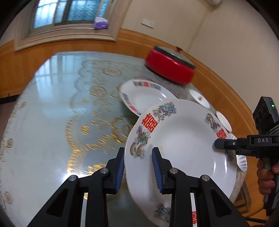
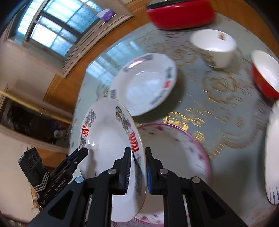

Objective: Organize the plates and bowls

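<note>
A white plate with red characters and dragon prints [image 1: 183, 145] is held tilted above the table by both grippers. My left gripper [image 1: 138, 153] is shut on its near-left rim. My right gripper [image 2: 138, 153] is shut on the opposite rim of the same plate [image 2: 104, 148], and shows in the left wrist view [image 1: 219, 144] at the plate's right edge. Under the held plate lies a pink-rimmed plate [image 2: 183, 153]. A second white deep plate with blue and red marks [image 2: 144, 83] lies on the table beyond.
A red round box with a dark lid [image 2: 179, 15] stands at the table's far side. A white bowl [image 2: 214, 47] and a red bowl with white inside [image 2: 265, 78] stand right. Another white dish [image 2: 272, 157] is at the far right. The glass-topped table [image 1: 52, 113] has a gold pattern.
</note>
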### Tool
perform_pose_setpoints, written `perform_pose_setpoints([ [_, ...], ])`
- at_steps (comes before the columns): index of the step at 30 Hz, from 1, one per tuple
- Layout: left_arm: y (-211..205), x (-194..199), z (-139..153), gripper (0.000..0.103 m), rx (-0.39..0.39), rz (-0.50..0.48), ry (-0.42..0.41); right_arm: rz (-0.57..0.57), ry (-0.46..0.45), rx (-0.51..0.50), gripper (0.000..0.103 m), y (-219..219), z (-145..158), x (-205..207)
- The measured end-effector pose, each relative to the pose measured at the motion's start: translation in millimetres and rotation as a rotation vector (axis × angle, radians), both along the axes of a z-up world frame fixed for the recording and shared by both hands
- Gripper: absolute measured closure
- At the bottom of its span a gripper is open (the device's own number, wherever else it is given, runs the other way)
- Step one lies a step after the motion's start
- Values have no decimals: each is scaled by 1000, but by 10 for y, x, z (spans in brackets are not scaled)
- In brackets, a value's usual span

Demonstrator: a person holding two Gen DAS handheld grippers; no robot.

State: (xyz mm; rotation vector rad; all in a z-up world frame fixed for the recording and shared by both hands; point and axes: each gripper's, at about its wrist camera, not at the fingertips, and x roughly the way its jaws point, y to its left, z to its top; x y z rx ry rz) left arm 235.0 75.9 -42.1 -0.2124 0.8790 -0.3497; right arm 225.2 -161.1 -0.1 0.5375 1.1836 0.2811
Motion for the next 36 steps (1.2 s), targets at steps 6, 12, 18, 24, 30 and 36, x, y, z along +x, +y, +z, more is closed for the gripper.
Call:
perform_pose_setpoints([
  [6,-321,-72,-194,72,22,-41,46,-62,43,10,88,-299,-195,-208],
  [12,-451,-73,-298,72,57,-24,59,-72,74,41,88,-448,-419,-271],
  [18,-499,-86,-338,72,99,1,49,-57,106,53,87,-469,-575,-266],
  [24,-531,-104,-393,73,132,18,54,-42,117,36,86,-450,-625,-228],
  [30,-574,-146,-396,73,164,26,39,-40,120,48,86,-453,-645,-209],
  [36,-564,-168,-389,71,161,34,44,-28,117,9,84,-422,-597,-209],
])
